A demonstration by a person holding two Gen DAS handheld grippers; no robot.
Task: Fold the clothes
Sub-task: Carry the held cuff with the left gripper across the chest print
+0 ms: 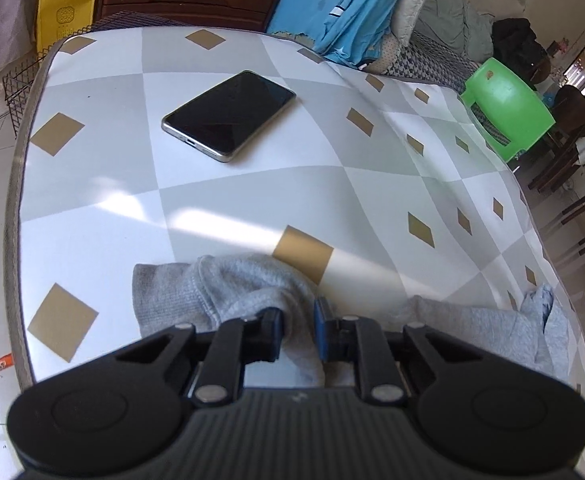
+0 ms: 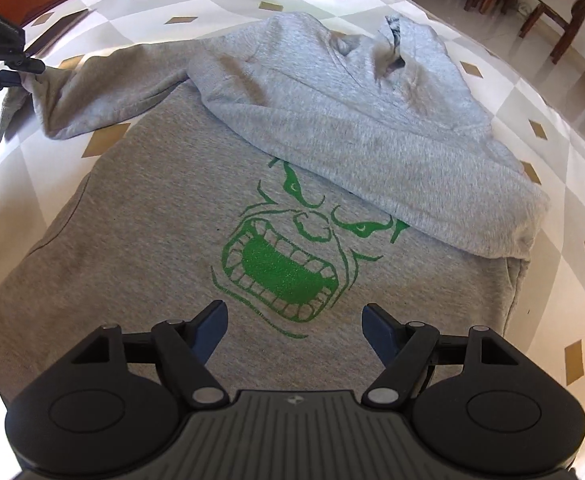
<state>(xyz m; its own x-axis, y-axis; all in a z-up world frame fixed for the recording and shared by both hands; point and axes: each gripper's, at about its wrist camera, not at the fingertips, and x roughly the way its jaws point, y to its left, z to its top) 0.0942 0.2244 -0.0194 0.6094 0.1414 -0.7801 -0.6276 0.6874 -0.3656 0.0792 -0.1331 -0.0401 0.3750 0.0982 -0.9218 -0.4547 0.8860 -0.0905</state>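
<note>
Left wrist view: left gripper (image 1: 298, 320) is clamped on the cuff end of the sleeve (image 1: 220, 288) of the grey hoodie (image 2: 164, 216); fabric is pinched between the blue pads and bunched just ahead of the fingers. In the right wrist view, that sleeve is seen stretched out to the far left of the right gripper (image 2: 294, 326), which hangs with jaws wide and nothing between them, directly over the green face print (image 2: 292, 256).

Step judged: sleeve fold, early in the task. The hood (image 2: 356, 128) is already laid over the chest, ahead of the right gripper. Next move likely calls for the sleeve to be carried across onto the body and laid flat, with the torso pinned by the right gripper if it drags.

Hoodie: soft heathered fleece, ribbed cuff, limp and easily creased. Printed tablecloth (image 1: 252, 200) beneath looks smooth, possibly slippery. A glossy, rigid phone (image 1: 230, 114) lies well ahead of the left gripper, clear of the cloth.
</note>
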